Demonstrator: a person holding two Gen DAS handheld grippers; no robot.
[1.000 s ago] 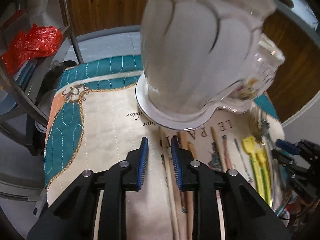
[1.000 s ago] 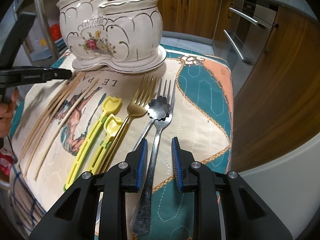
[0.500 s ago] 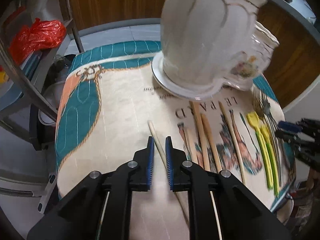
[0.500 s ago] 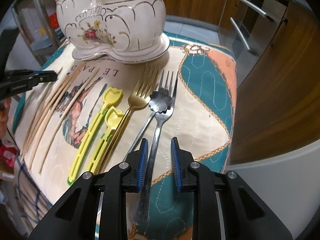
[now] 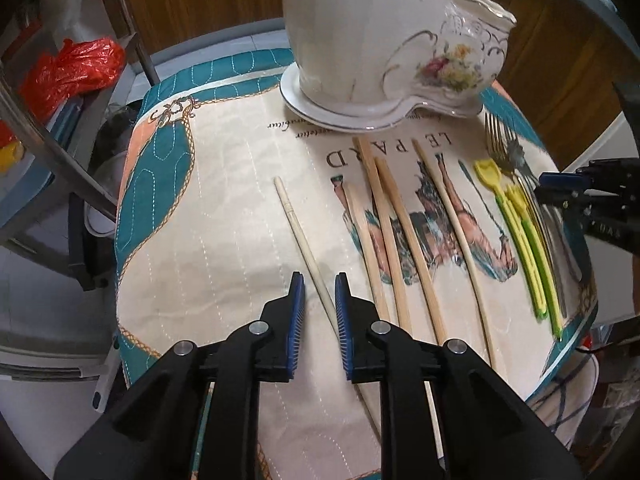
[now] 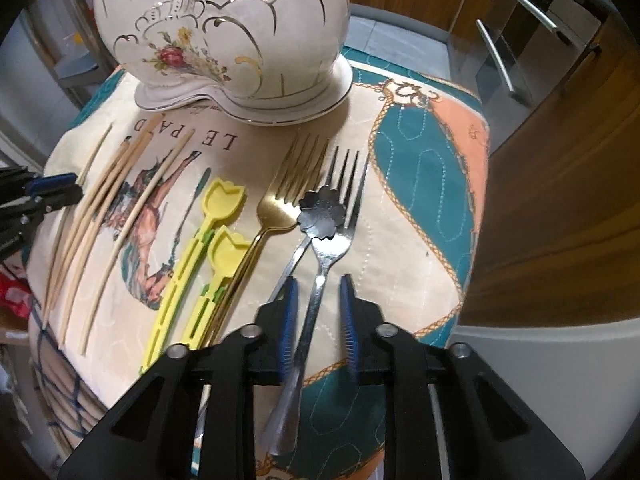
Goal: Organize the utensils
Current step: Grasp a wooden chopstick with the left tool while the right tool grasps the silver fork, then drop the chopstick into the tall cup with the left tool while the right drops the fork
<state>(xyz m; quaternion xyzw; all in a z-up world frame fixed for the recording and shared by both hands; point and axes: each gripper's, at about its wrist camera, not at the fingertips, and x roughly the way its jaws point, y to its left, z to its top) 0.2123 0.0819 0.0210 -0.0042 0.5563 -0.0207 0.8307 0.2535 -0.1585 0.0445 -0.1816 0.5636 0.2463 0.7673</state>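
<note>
Pale thin wooden chopstick lies alone at frame centre on the quilted printed cloth, apart from the other chopsticks to its right. Left gripper is open w/ the stick's lower part between its jaws, not pinched. Probably light, stiff, prone to roll: grab mid-shaft. Right gripper is open astride the silver steel fork handle; likely slick, heavier; grip the neck. White floral ceramic holder stands at frame top.
</note>
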